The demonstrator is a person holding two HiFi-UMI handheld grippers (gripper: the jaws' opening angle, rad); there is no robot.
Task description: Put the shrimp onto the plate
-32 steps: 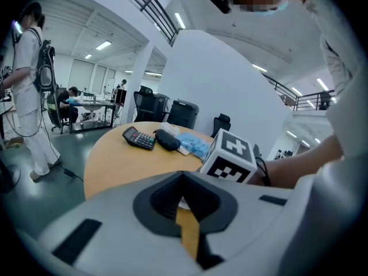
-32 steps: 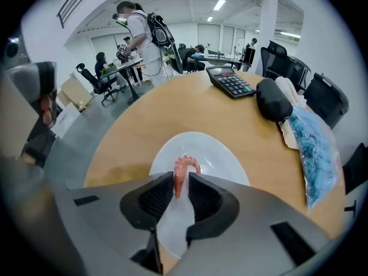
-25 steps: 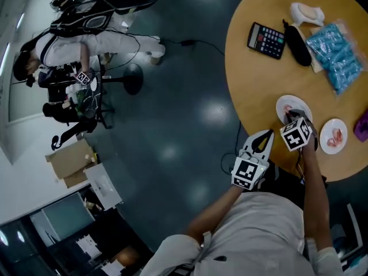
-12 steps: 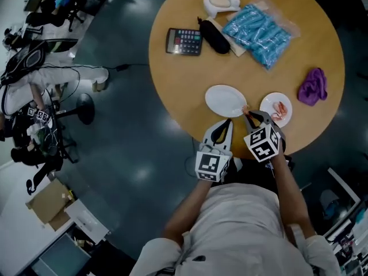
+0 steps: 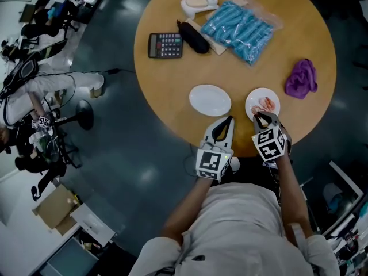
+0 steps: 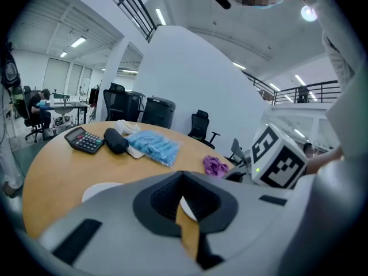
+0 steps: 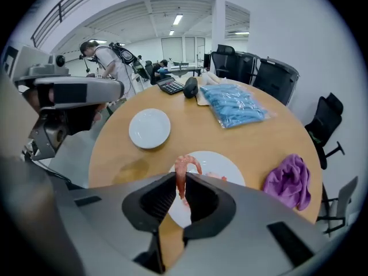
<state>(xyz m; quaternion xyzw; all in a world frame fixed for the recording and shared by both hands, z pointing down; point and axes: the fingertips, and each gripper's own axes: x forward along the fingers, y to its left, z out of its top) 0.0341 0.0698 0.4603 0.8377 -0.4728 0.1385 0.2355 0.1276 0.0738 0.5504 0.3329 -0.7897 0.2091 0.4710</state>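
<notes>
A pink shrimp (image 7: 183, 176) hangs pinched between the jaws of my right gripper (image 7: 182, 183), which is shut on it. It hovers over the near edge of a small white plate (image 5: 270, 96) on the round wooden table; more shrimp (image 5: 265, 103) lie on that plate. In the head view the right gripper (image 5: 258, 115) sits at this plate's near rim. An empty white plate (image 5: 210, 99) lies to the left. My left gripper (image 5: 229, 120) rests just below the empty plate at the table's edge, its jaws together with nothing between them.
At the table's far side lie a calculator (image 5: 165, 45), a black pouch (image 5: 192, 37), a bag of blue items (image 5: 241, 30) and a white object (image 5: 198, 3). A purple cloth (image 5: 302, 76) lies right of the shrimp plate. The table edge (image 5: 172, 117) drops to dark floor.
My right gripper has carried the shrimp rightward, from the left plate, now empty, to over the right plate. The head view has swung meanwhile. The left gripper stayed near the table edge.
</notes>
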